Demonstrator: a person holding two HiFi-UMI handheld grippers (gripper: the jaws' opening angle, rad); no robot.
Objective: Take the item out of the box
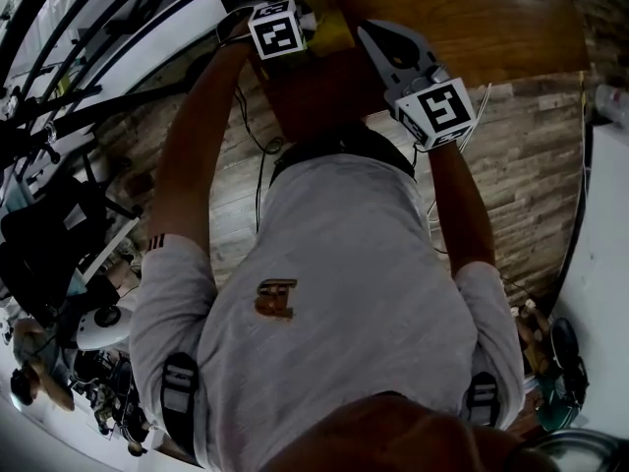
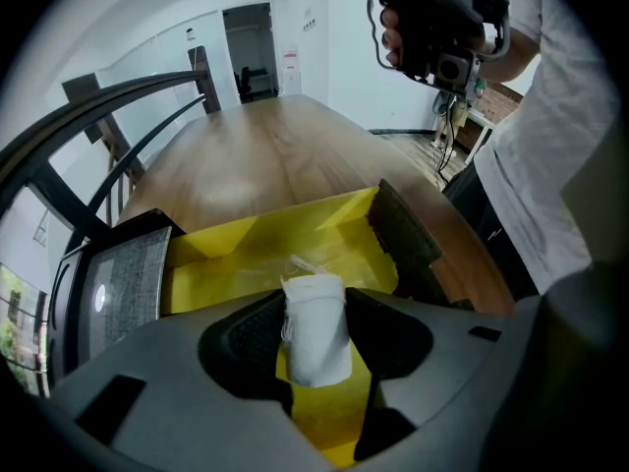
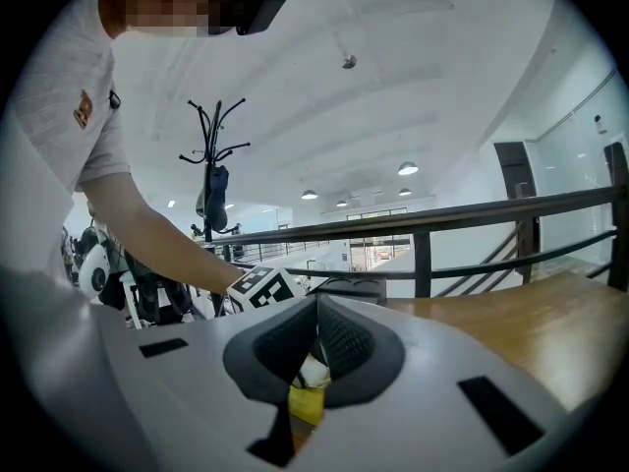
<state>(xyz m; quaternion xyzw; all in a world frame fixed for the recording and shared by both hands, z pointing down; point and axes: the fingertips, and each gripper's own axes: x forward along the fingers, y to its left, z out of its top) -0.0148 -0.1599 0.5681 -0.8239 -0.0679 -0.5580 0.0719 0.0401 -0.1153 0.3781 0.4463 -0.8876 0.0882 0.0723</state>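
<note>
An open yellow box (image 2: 246, 254) with dark flaps (image 2: 403, 229) lies on the wooden table (image 2: 265, 155). A small white pouch (image 2: 316, 327) stands upright over the box, and my left gripper (image 2: 314, 327) is shut on it, a pad touching each side. In the head view the left gripper (image 1: 295, 23) reaches over the yellow box (image 1: 332, 23). My right gripper (image 3: 314, 308) is shut with nothing held and hovers beside the box; the pouch (image 3: 314, 370) and the box's yellow (image 3: 307, 401) show beyond its jaws. The head view has the right gripper (image 1: 378, 37) just right of the box.
A black railing (image 2: 118, 106) runs along the table's far left side. A coat rack (image 3: 216, 155) stands behind. Bags and gear (image 1: 59, 264) crowd the floor at left, and cables (image 1: 257, 146) hang by the table edge.
</note>
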